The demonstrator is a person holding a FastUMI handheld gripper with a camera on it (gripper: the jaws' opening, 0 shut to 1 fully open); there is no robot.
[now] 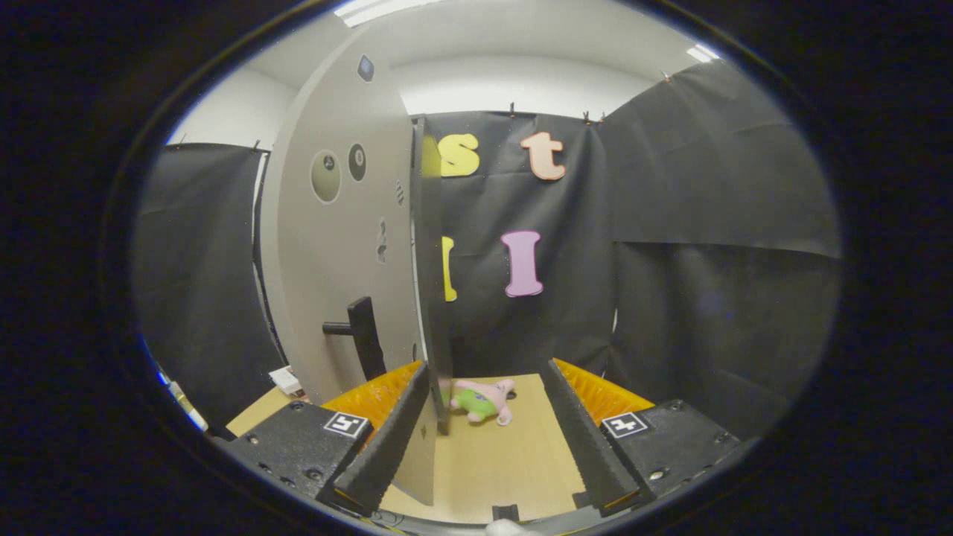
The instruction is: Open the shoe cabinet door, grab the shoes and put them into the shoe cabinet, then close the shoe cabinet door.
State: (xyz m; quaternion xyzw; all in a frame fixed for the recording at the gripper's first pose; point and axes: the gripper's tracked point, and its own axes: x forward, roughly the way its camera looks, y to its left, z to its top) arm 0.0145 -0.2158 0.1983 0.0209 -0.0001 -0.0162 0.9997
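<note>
Wooden bench (491,461) runs under the gripper (488,417), whose jaws stand spread and empty. Between them rises the edge of the cabinet door (339,246), its handle (365,335) just left. Beyond that edge lies a plush toy (482,400). Judging by this, the door stage is in hand; next, locate the shoes.

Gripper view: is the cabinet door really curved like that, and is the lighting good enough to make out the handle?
Gripper view: the bend in the cabinet door looks like fisheye distortion, strongest toward the rim; lighting is even from ceiling lights, with no glare on the door; the dark handle reads sharply against the pale panel; the open claw has the door's edge between its fingers.
</note>
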